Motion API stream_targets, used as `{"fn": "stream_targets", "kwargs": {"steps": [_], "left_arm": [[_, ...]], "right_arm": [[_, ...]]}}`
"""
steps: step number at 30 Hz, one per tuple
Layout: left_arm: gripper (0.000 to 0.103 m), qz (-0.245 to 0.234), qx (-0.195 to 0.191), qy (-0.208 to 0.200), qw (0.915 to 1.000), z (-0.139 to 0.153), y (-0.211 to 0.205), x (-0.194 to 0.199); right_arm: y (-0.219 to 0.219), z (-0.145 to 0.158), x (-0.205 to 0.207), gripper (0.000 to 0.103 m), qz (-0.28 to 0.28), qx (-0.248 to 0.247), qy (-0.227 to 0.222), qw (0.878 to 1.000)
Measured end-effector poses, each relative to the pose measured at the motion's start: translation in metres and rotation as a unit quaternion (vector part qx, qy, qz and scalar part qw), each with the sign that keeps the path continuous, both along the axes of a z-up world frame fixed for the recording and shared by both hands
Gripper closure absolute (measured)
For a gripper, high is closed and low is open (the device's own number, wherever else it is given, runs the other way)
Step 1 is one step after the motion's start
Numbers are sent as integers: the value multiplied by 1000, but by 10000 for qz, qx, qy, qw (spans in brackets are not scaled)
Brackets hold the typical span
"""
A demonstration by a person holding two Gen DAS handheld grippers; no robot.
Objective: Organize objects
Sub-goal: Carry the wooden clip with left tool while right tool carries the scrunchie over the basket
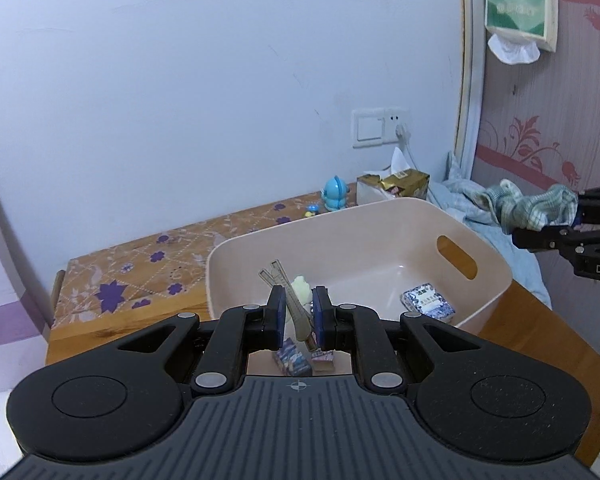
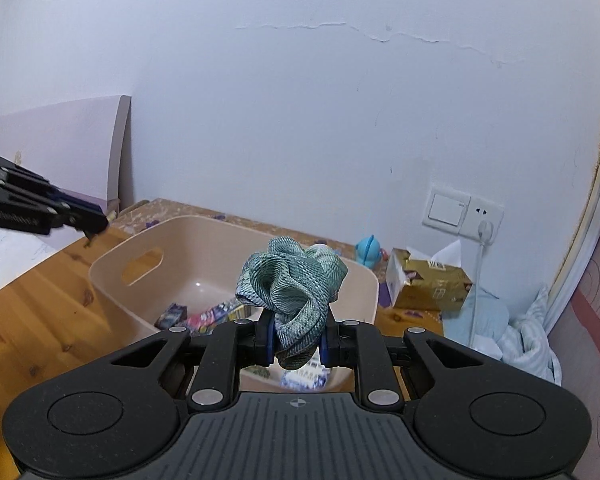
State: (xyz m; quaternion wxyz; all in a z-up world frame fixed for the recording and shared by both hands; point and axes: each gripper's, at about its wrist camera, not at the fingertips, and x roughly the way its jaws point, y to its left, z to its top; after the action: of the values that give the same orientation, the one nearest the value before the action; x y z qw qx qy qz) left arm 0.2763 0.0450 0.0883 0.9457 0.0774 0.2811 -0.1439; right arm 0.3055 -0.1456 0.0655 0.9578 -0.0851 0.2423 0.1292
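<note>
A crumpled green-and-white woven cloth (image 2: 296, 300) is bunching up in loose folds at the centre of the right wrist view, its lower end pinched between the blue pads of the right gripper (image 2: 298, 338), whose jaws are closing tight on it. Behind and below it, a beige plastic bin (image 2: 120, 256) with an oval handle slot is sitting on a wooden table (image 2: 40, 300); small printed packets (image 2: 216, 314) are lying on the bin's floor.

In the left wrist view, the left gripper (image 1: 298, 316) is occupying the lower centre, jaws closing on a slim grey utility knife (image 1: 290, 300) that is leaning up and to the left out of the pads. The same bin (image 1: 360, 220) is lying just beyond it, holding a blue-patterned packet (image 1: 428, 304) at right of centre. A pale yellowish lump (image 1: 302, 286) is showing behind the knife; what it is cannot be told.

At the right edge of that view, the right gripper (image 1: 572, 216) is pointing leftward above the bin's right rim, carrying the cloth (image 1: 536, 206). A blue toy (image 1: 335, 193) and a gold tissue box (image 1: 396, 185) are standing at the table's far end.
</note>
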Motion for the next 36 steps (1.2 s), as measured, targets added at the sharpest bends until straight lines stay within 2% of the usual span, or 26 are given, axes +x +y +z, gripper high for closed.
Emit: {"fn": "stream_targets", "kwargs": {"steps": [11,19,33,36], "left_arm": [[89,1,318,528,9981,-36,-30,57],[89,-36,595,920,9940,-63,-47,90],[89,32,1176,1433,9827,-94,-55,123],[88,6,1155,1514,9817,-95,-55,124]], "right_arm": [[6,-15,40,85,37,-53,329,9994],[17,-31,65,84,61,-277,564,9980],[33,-58,98,84,285,-825,1315,9875],[36,-64,107,84,295,-996,1407,9846]]}}
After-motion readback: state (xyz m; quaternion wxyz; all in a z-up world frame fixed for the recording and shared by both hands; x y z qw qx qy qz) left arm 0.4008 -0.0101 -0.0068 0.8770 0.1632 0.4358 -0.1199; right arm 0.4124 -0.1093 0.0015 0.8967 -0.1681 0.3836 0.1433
